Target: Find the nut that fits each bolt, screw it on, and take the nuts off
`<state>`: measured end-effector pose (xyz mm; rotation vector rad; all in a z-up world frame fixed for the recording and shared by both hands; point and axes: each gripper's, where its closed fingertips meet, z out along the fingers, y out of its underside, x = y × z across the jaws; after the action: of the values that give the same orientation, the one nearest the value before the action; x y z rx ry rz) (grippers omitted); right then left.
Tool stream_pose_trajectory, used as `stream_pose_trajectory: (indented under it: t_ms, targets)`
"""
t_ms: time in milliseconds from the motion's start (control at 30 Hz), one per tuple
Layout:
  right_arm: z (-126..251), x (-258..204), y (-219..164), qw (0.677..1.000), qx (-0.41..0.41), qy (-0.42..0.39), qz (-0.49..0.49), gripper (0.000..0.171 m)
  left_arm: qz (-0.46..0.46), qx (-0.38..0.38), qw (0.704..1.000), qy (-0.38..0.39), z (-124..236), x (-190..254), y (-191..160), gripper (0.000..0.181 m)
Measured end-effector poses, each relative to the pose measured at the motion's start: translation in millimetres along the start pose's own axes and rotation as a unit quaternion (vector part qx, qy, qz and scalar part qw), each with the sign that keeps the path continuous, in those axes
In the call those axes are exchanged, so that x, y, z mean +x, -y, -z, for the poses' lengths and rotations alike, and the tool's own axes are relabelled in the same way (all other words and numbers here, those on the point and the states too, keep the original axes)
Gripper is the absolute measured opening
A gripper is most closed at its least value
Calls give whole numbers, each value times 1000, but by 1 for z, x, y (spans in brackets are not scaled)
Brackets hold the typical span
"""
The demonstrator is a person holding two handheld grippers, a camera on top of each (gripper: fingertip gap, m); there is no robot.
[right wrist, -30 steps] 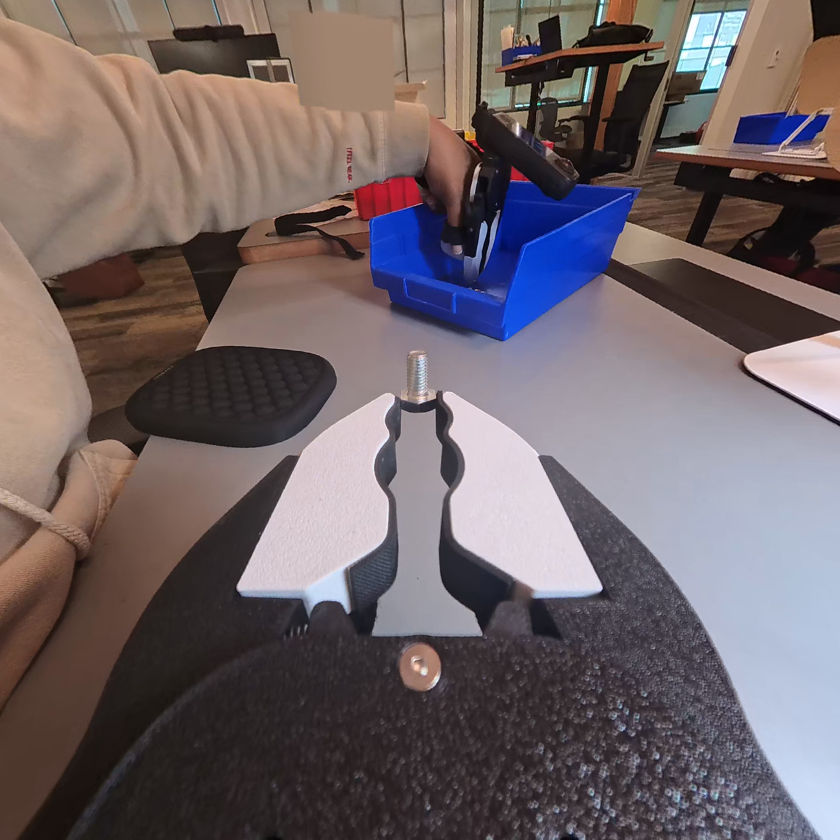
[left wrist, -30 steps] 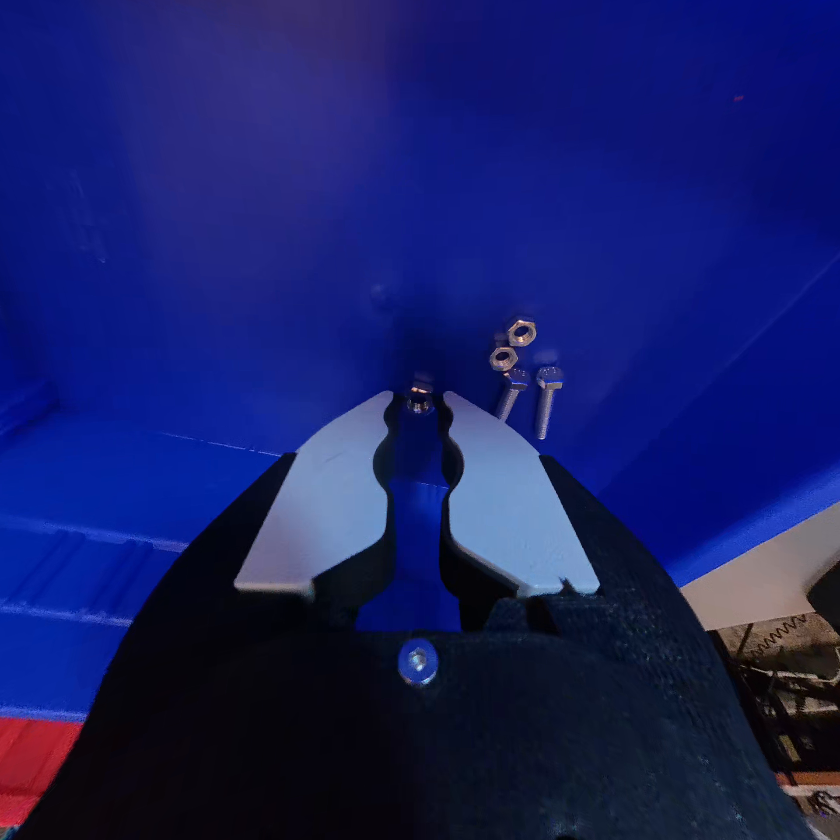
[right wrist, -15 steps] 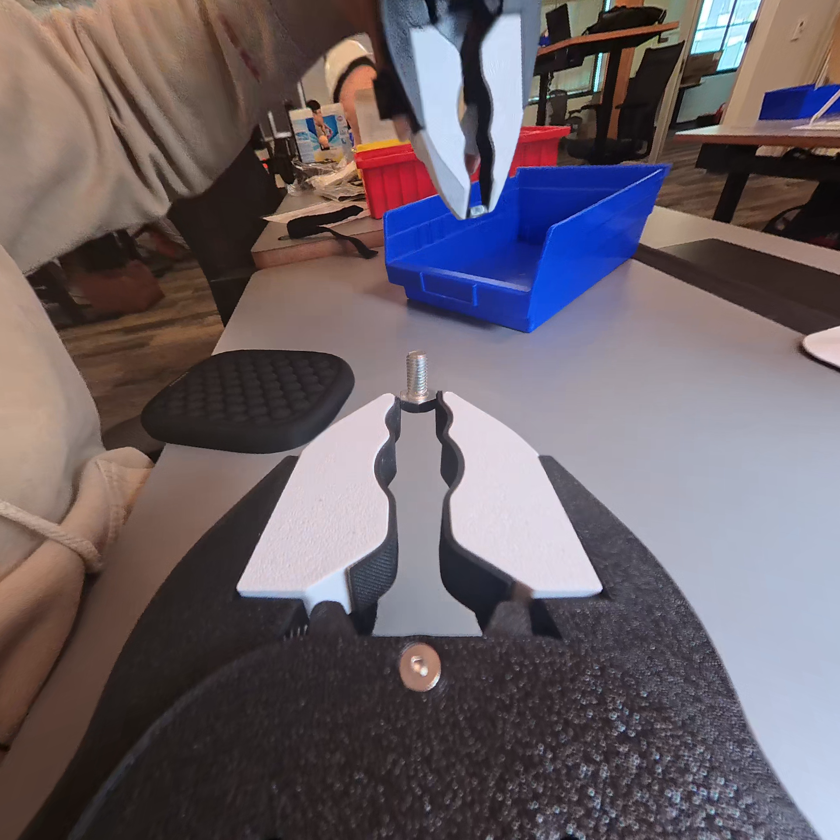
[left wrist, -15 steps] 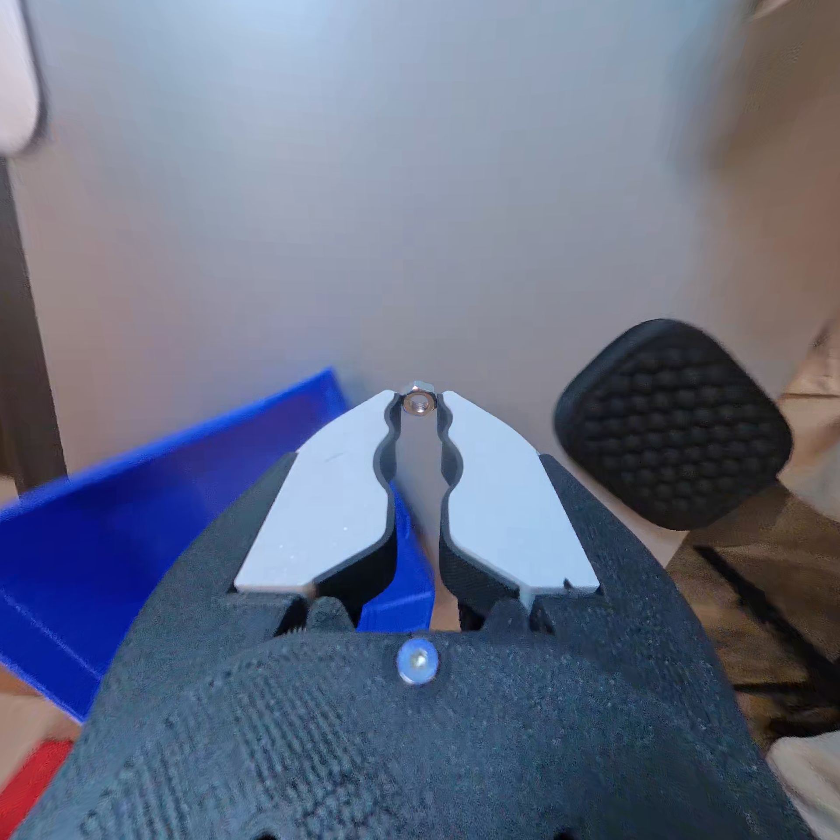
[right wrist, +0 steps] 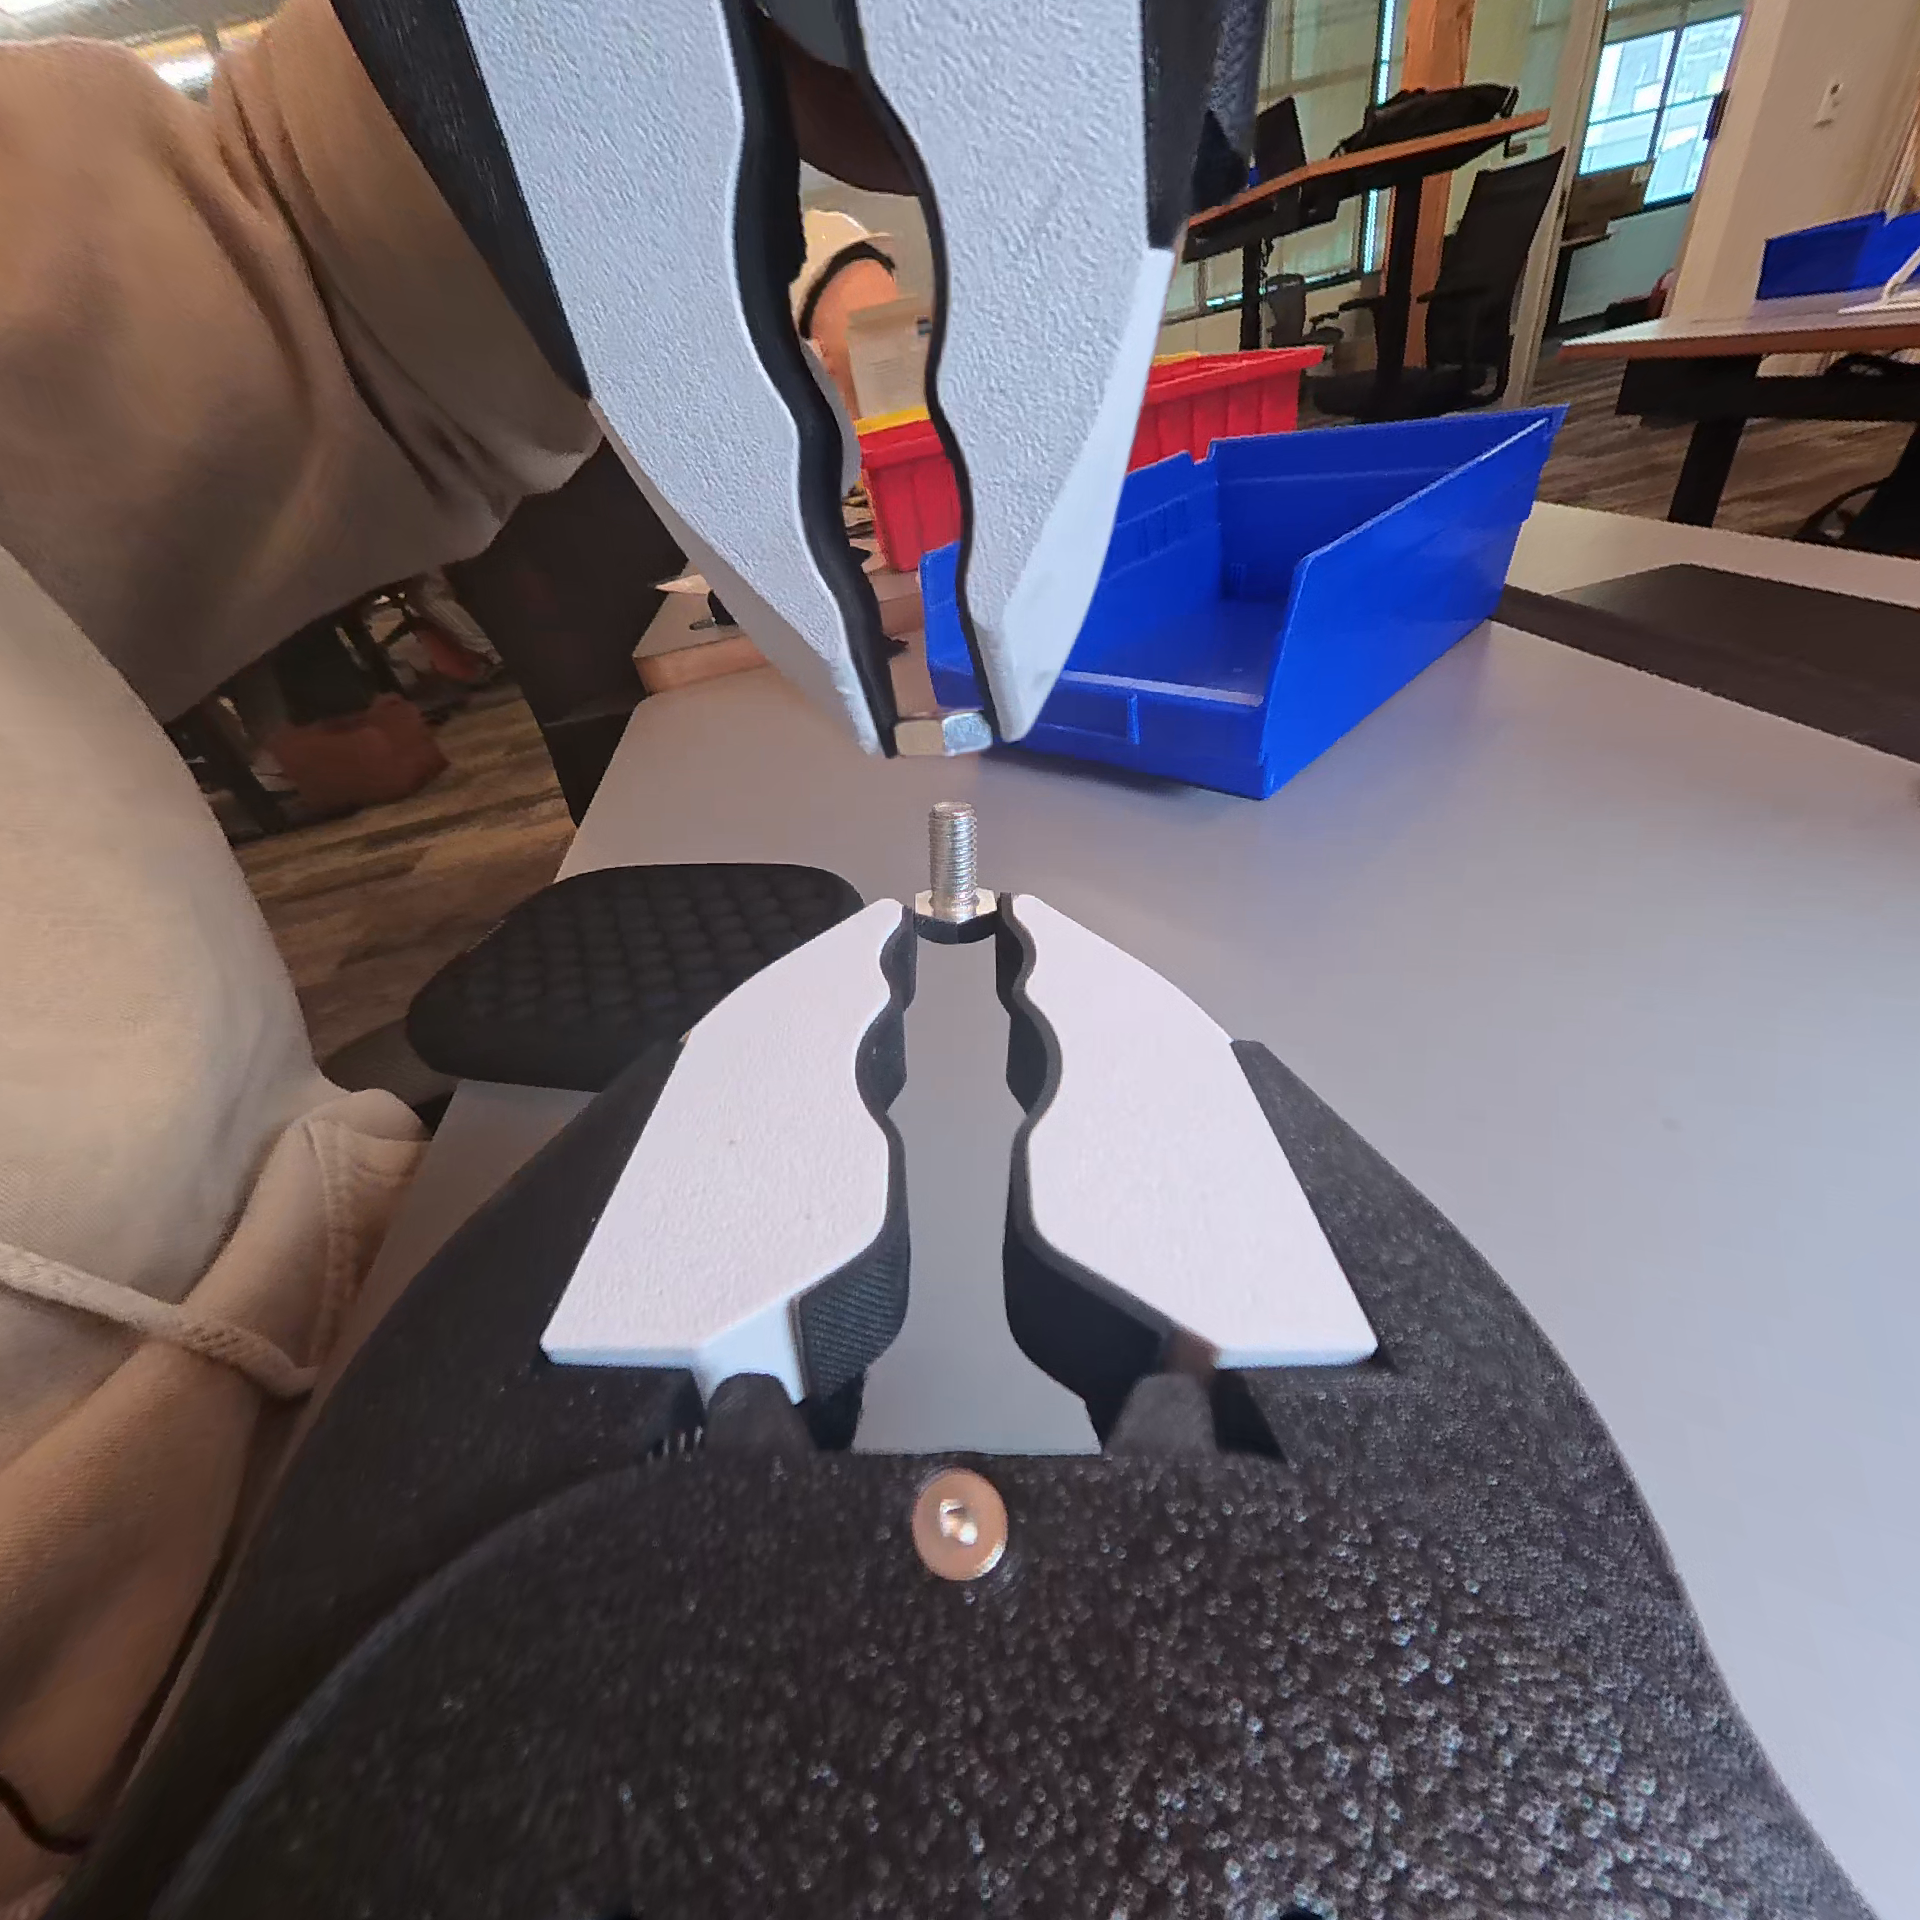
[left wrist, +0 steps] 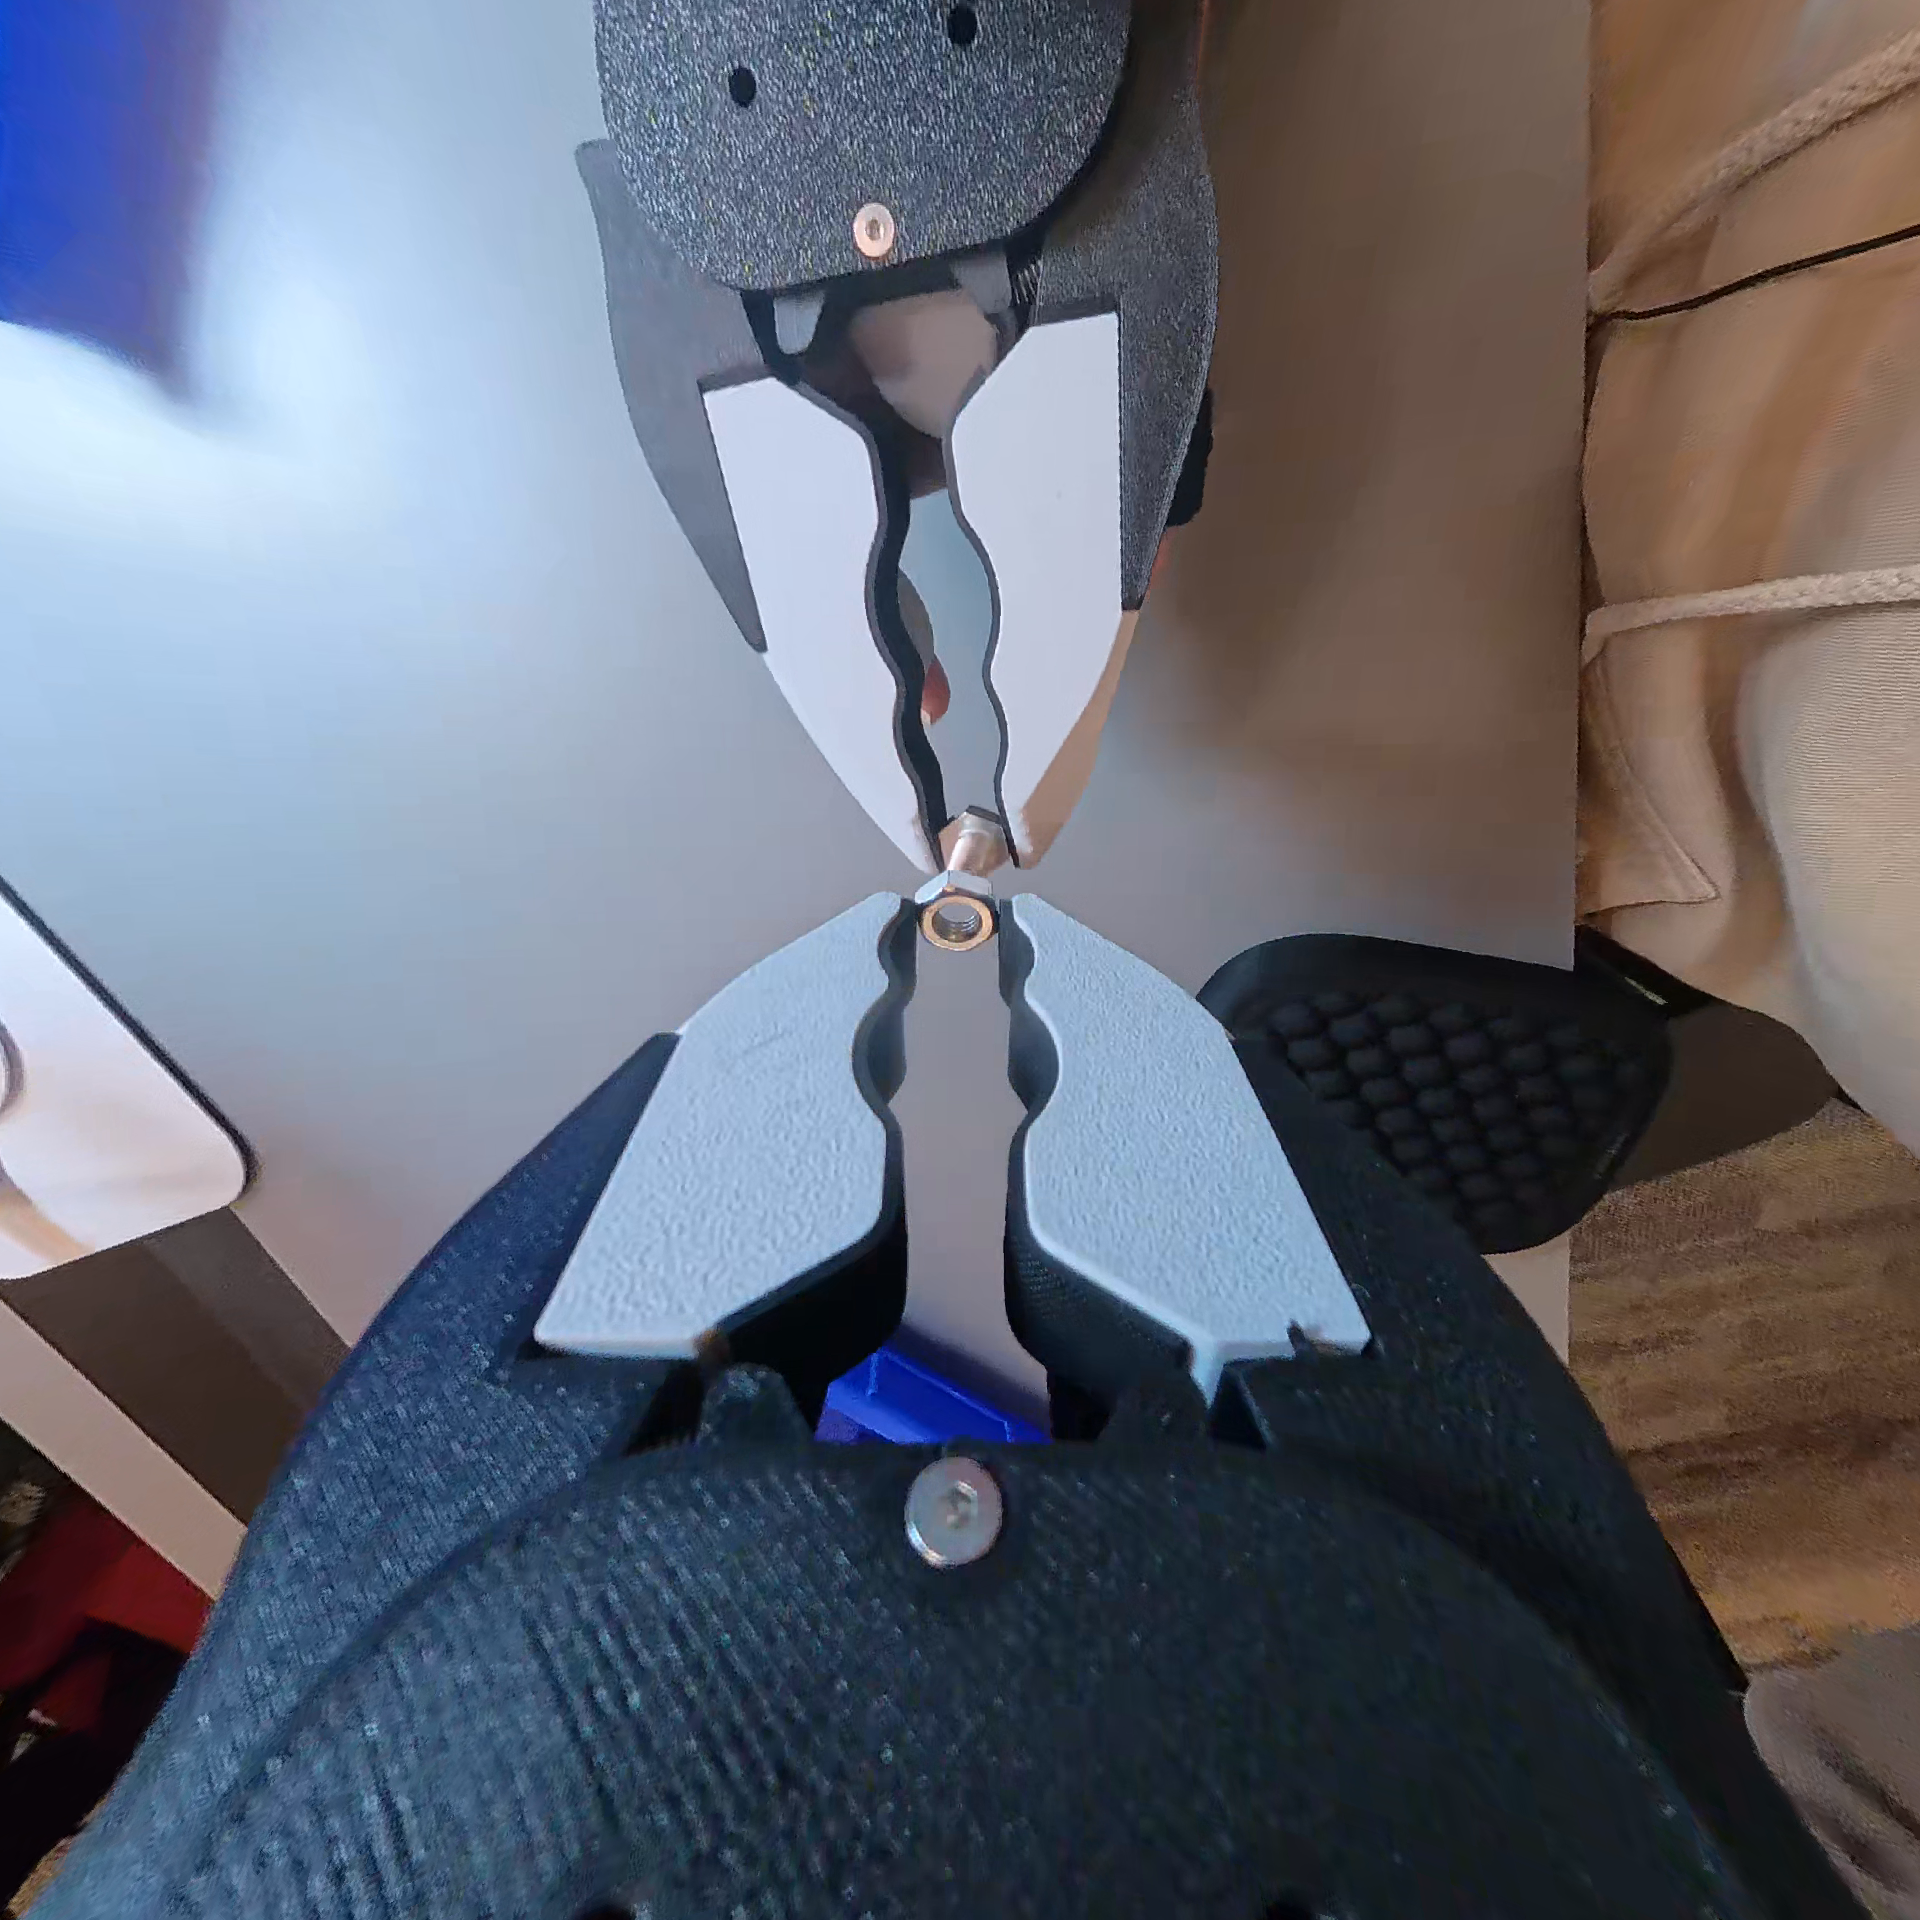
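Left tool [left wrist: 956, 902] pinches the nut [left wrist: 956, 914] directly above the bolt [right wrist: 954, 860], a small gap between them. Right tool [right wrist: 954, 914] grips the bolt's head, threads upright, over the tabletop [right wrist: 1455, 935].

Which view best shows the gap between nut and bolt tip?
The right wrist view: from the side, the nut sits clearly above the upright bolt, not touching. The left wrist view looks through the nut's bore, so the bolt seems adjacent and the gap is unclear.

A big room with a wood-look floor [right wrist: 343, 894]. At two o'clock, windows [right wrist: 1652, 114], desks [right wrist: 1361, 177], black chairs [right wrist: 1475, 260].
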<state>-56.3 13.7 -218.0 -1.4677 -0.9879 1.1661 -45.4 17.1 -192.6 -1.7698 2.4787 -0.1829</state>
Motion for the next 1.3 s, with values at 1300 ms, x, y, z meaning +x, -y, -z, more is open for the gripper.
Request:
stream_pose_trajectory:
  t_ms: [1300]
  targets:
    - [13,3,29,994,93,-29,56,14,152,544,813,140,26,-5,23,28]
